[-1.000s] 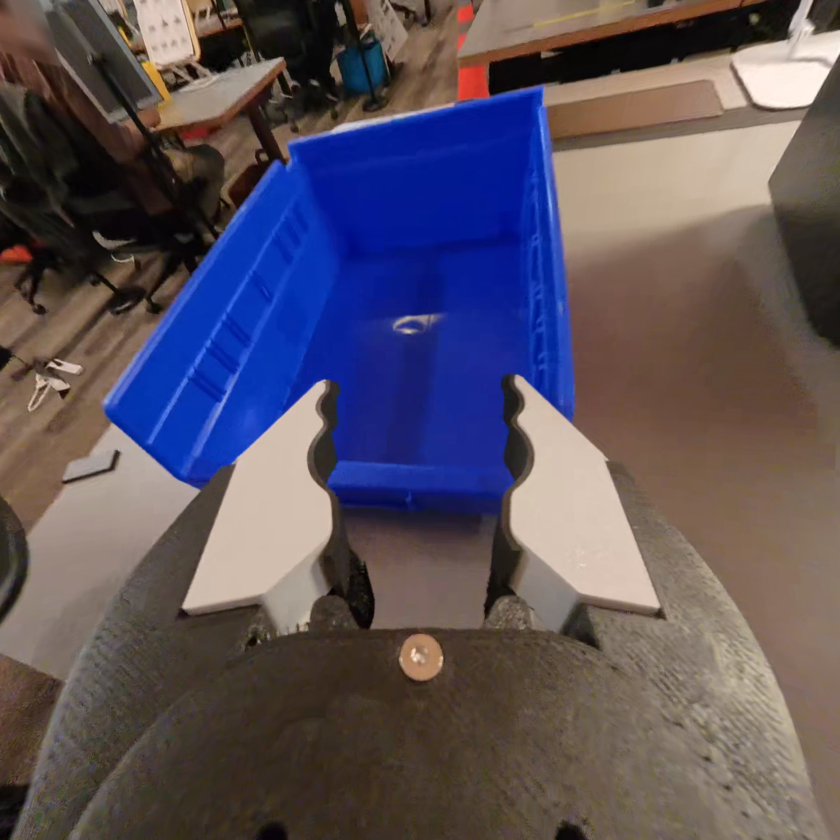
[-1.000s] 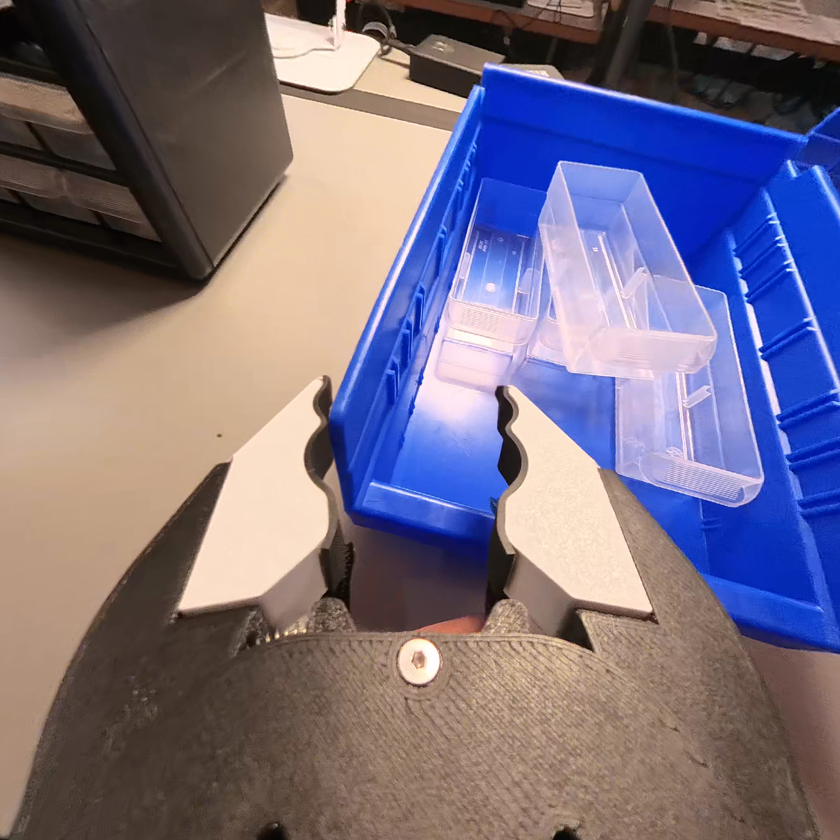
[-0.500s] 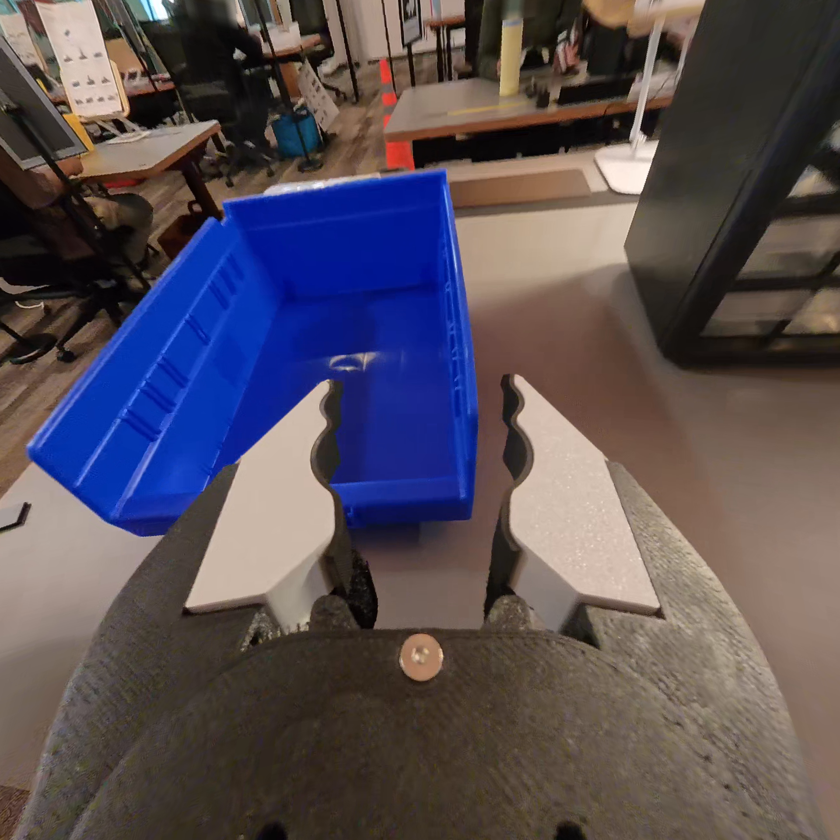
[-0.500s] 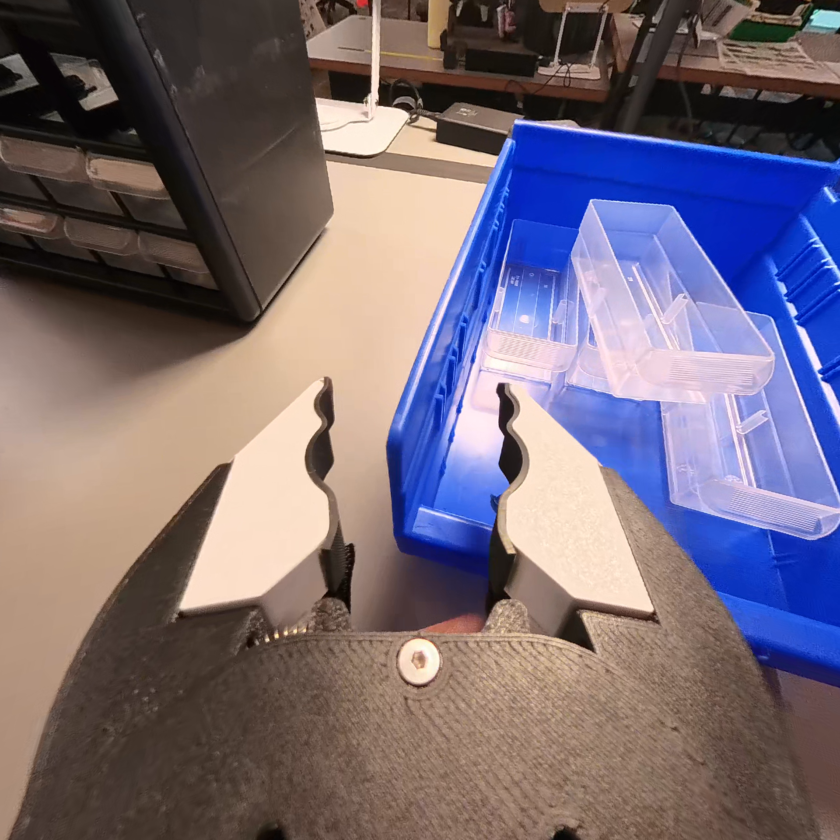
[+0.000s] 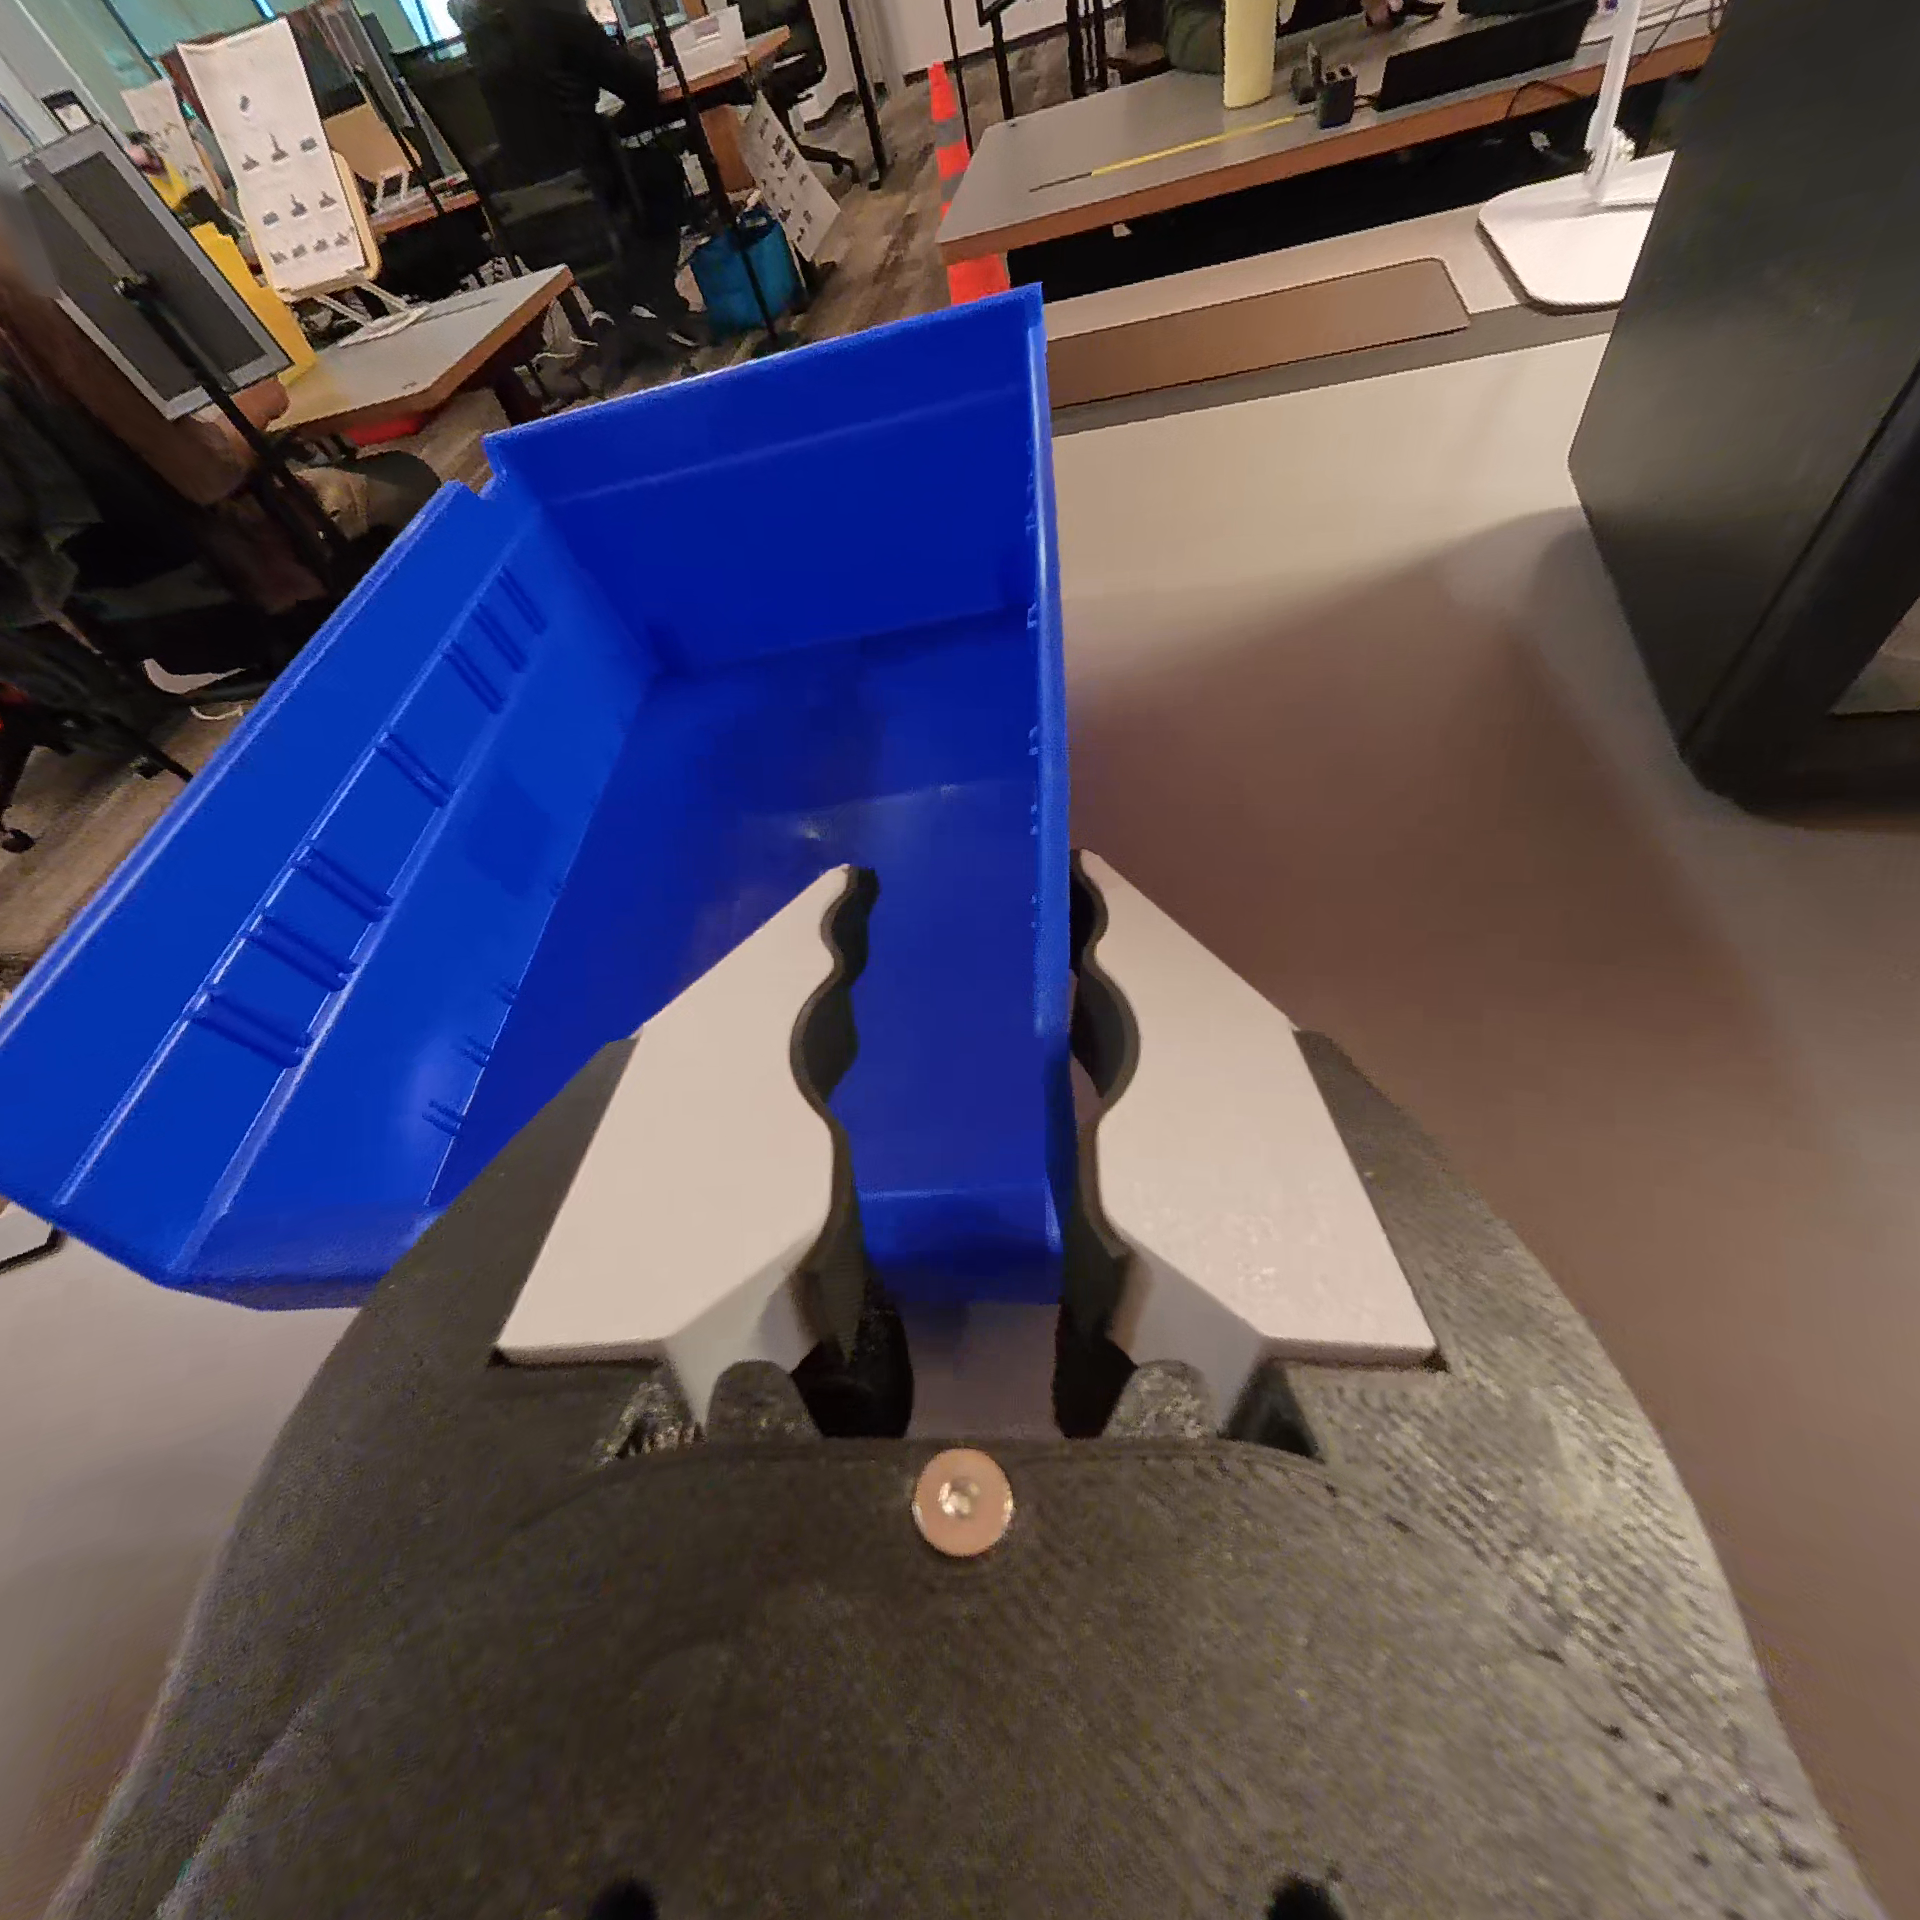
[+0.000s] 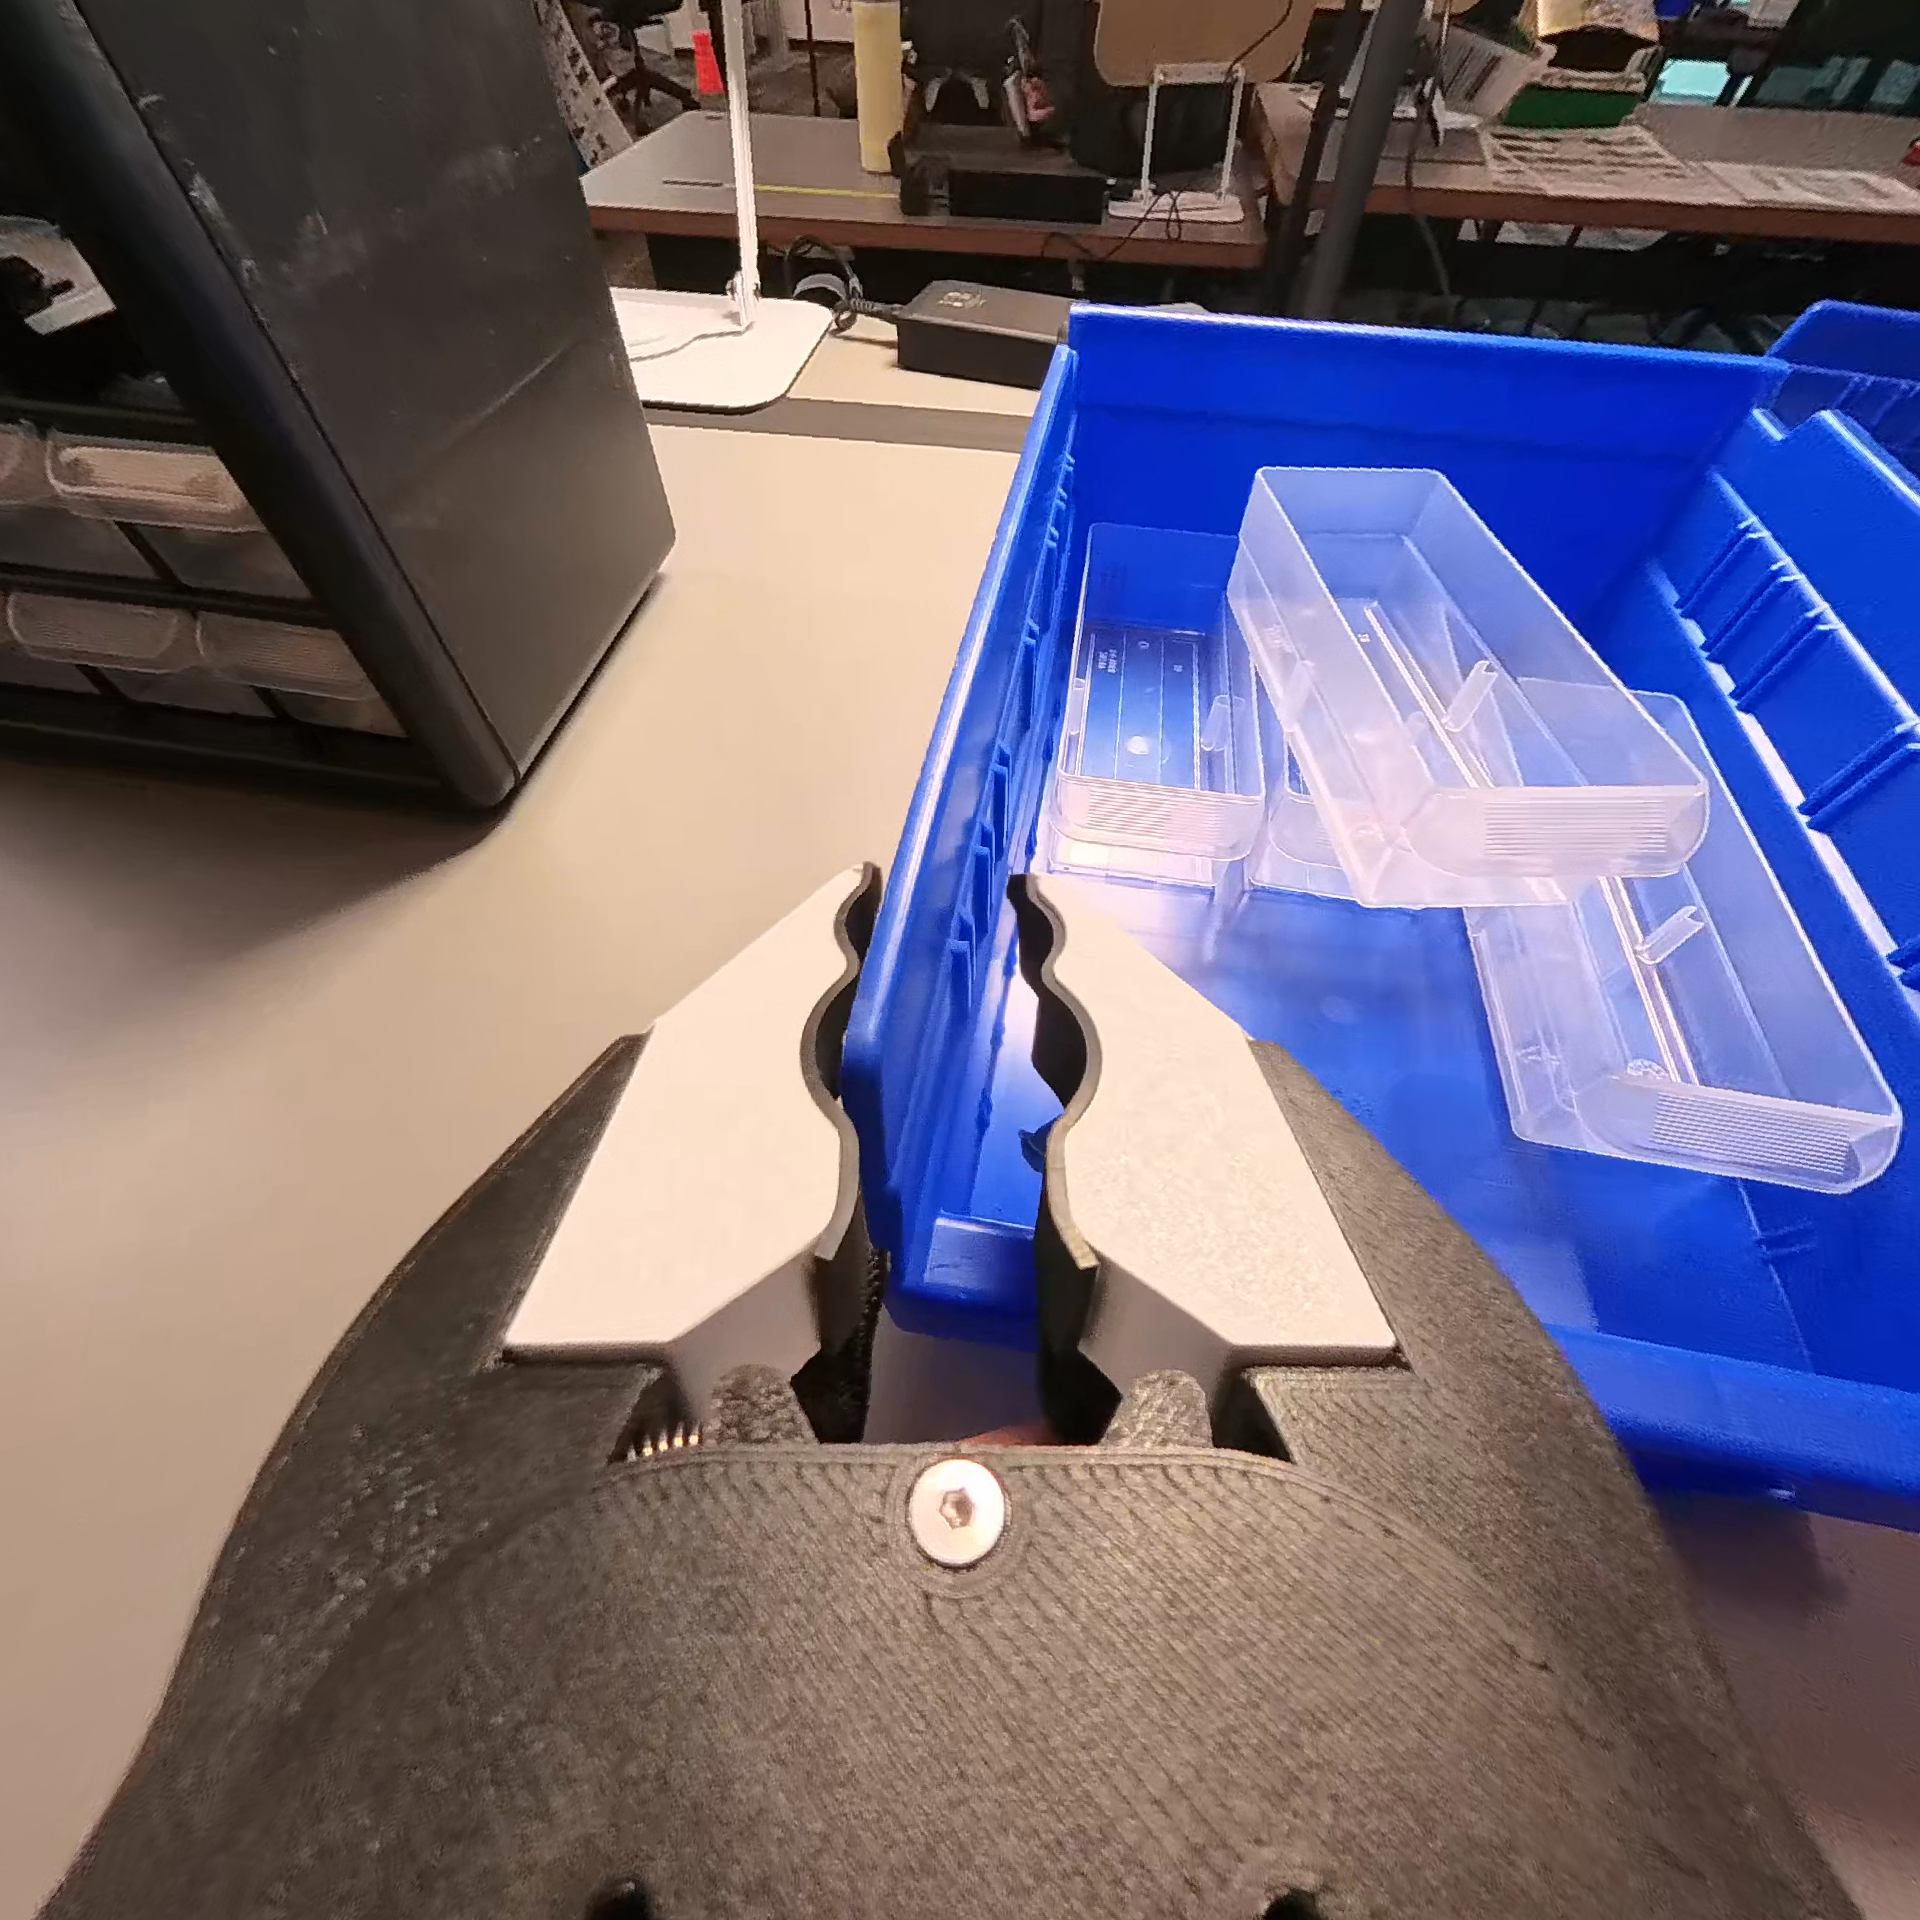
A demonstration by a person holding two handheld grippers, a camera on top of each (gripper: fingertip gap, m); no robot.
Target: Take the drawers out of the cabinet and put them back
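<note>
Three clear drawers (image 6: 1455, 707) out of the cabinet (image 6: 416, 416), lying loose and crosswise in a blue bin (image 6: 1351, 384) on the tabletop (image 6: 416, 987); more of them seated in the cabinet's slots. Right hand-held gripper (image 6: 940, 904) astride that bin's near side wall, half closed, with a sliver of light seeming to show between inner pad and wall, so not yet clamped. Left hand-held gripper (image 5: 966, 883) likewise astride the wall of a second, empty blue bin (image 5: 779, 499), inner pad plainly clear of it, nothing held. Probably light, thin-walled, stiff and slick, these drawers, liable to crack or squirt out under a hard pinch. Best taken by the ribbed front lip or across one long wall, squeezed gently and kept level for the slot.
</note>
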